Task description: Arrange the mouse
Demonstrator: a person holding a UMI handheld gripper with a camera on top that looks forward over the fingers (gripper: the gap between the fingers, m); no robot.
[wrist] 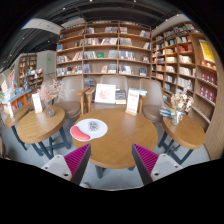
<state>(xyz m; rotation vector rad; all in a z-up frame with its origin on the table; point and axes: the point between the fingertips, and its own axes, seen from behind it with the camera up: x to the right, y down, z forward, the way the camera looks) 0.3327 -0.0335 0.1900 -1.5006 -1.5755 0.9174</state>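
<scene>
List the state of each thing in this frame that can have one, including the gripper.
gripper: fingers open, holding nothing, above the table's near edge.
round table: upright, beyond the fingers.
round mat: lying flat on the round table.
white sign: standing upright at the table's far side.
bookshelves: filled with books.
mouse: not visible in this view.

Your mouse, too small to make out for certain

You see a small dark spot on a white round mat (93,128) just left of the frame's centre, on the round wooden table (115,145), well beyond your gripper's (111,160) spread fingers.
</scene>
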